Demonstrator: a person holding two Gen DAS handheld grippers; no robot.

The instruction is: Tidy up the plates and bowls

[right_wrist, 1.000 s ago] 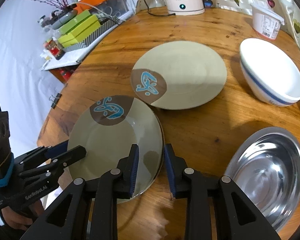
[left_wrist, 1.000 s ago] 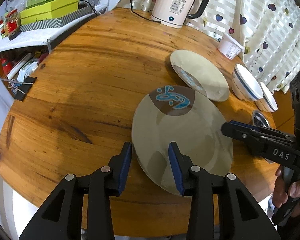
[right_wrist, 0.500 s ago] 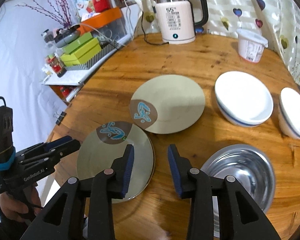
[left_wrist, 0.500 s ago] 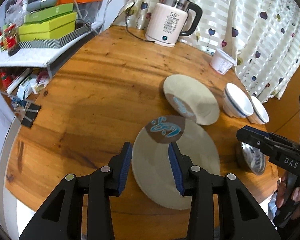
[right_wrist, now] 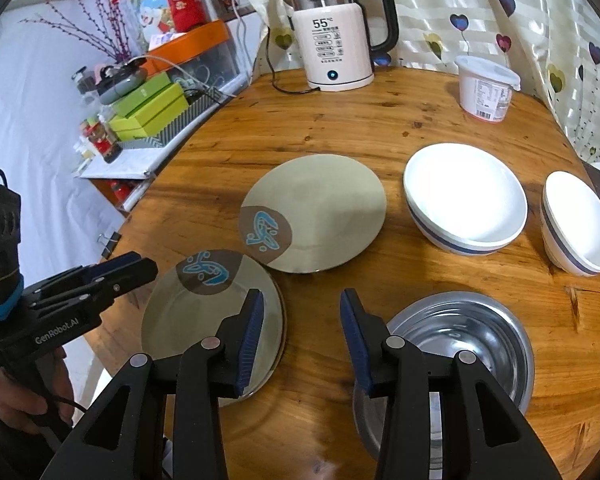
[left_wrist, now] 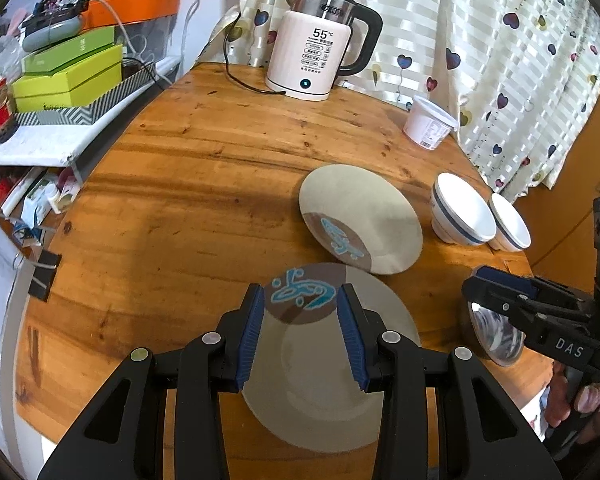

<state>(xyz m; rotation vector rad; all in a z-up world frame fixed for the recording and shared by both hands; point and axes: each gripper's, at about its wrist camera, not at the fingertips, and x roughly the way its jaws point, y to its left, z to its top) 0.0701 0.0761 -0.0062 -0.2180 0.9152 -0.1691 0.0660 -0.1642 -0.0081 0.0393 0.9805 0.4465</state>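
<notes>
The right gripper has let go of the near plate; its jaws are opening, empty. The left gripper hangs half-open, holding nothing. The plate lies on the table at seven o'clock of the far plate, ready for stacking.

Bright, sharp, fisheye-warped frames; soft shadows

The right gripper has let go of the near plate; its jaws are opening, both grippers risen.

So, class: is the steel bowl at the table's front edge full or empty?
Empty. In the right wrist view the steel bowl shows only its bare, shiny inside; the right gripper's fingers cover its near left rim.
</notes>
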